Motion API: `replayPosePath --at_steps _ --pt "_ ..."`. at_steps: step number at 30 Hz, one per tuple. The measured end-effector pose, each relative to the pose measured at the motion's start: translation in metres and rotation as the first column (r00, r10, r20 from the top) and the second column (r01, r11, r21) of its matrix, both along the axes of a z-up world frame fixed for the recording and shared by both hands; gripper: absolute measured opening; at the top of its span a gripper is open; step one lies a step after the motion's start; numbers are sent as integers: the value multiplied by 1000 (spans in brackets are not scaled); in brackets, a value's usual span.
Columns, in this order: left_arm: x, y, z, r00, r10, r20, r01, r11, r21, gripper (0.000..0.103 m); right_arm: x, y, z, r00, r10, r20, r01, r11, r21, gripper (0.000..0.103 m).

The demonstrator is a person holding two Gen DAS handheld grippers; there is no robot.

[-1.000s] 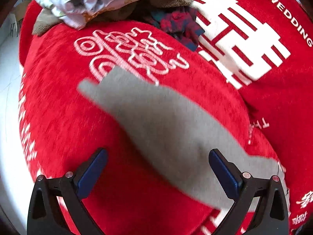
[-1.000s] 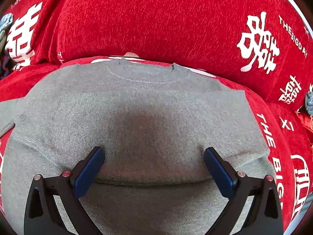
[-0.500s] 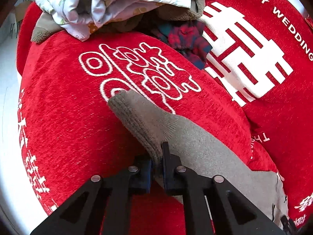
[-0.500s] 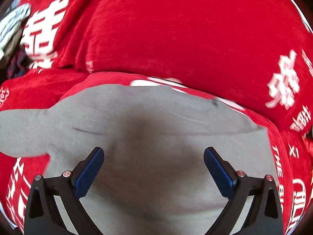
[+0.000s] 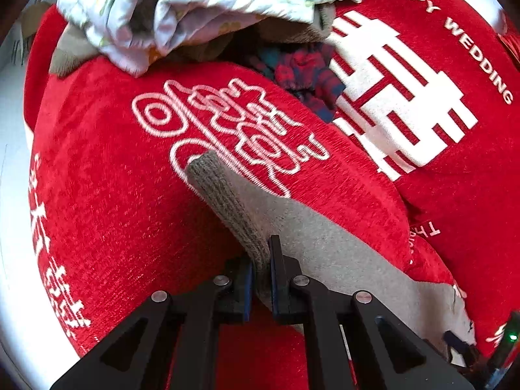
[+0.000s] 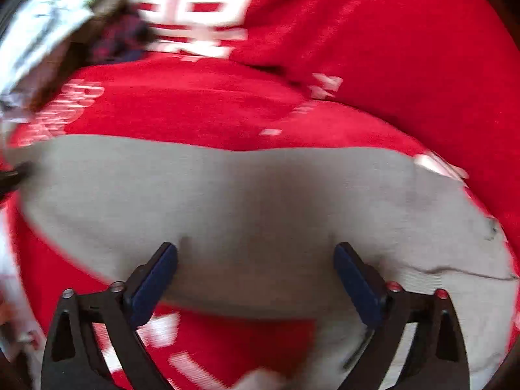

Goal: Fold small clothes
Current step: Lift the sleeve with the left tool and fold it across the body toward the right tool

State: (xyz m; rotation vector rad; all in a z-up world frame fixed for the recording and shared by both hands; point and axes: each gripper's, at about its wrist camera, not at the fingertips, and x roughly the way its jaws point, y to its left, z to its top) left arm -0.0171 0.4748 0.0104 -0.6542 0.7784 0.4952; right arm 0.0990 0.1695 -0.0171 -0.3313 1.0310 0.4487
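A small grey knitted sweater [image 6: 260,201] lies spread on a red sofa cover. Its left sleeve [image 5: 318,237] runs toward the lower right of the left wrist view, with the ribbed cuff [image 5: 224,198] raised off the cover. My left gripper [image 5: 260,253] is shut on that cuff, the pads pinching the ribbed knit. In the blurred right wrist view my right gripper [image 6: 255,260] hovers over the same sleeve, jaws wide and closing, pads not pressing on the cloth. The far left of that view shows a dark tip of the left gripper [image 6: 13,175] at the sleeve's end.
The red sofa cover [image 5: 107,201] carries white lettering and symbols. A pile of other clothes, white patterned cloth [image 5: 195,3] over a dark plaid piece [image 5: 302,74], sits at the back left. A red back cushion [image 6: 390,39] rises behind the sweater.
My left gripper went from wide open to shut on the sleeve cuff and lifted it slightly. The right gripper swept left from the sweater's body to over the left sleeve.
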Motion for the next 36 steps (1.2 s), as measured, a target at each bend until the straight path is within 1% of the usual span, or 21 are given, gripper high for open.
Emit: replayPosePath --at_steps 2,4,6,8,10,12,13,15,18,21,25,31,36 --pt "3 -8 7 1000 -9 -15 9 999 37 10 -8 -2 10 998 0 55 2 999 -35 97" --pt "8 -18 13 999 -19 -26 20 998 62 10 -9 -20 19 998 -21 67 23 1000 -20 97" --pt "15 -31 19 998 -38 -41 41 996 84 10 -7 -53 26 994 -84 66 84 996 10 97" --pt "24 -43 23 997 -58 -52 62 994 91 10 -3 -93 33 983 -166 74 163 986 38 97" --pt "31 -57 26 995 -78 -61 84 992 99 10 1 -130 35 964 -249 89 247 968 35 97" --pt "40 -73 31 992 -101 -71 108 988 108 10 3 -173 32 941 -329 78 328 944 27 97" --pt "44 -81 33 990 -115 -77 123 986 109 10 2 -187 31 939 -334 80 333 943 30 97" --pt "54 -103 38 985 -146 -88 156 980 122 10 1 -216 26 921 -381 77 381 924 17 97" --pt "64 -133 46 977 -190 -101 203 969 142 9 -4 -240 23 906 -414 91 416 910 4 97" --pt "76 -167 52 965 -235 -118 253 954 162 9 -8 -261 18 897 -431 97 434 901 -10 97" --pt "94 -213 56 944 -294 -149 319 930 183 9 -13 -287 16 886 -453 98 455 890 2 97" --pt "114 -289 52 904 -381 -193 415 890 189 9 -18 -319 17 871 -477 118 480 877 7 97" --pt "127 -352 50 868 -445 -223 488 848 207 9 -25 -338 20 866 -478 147 483 876 2 97"
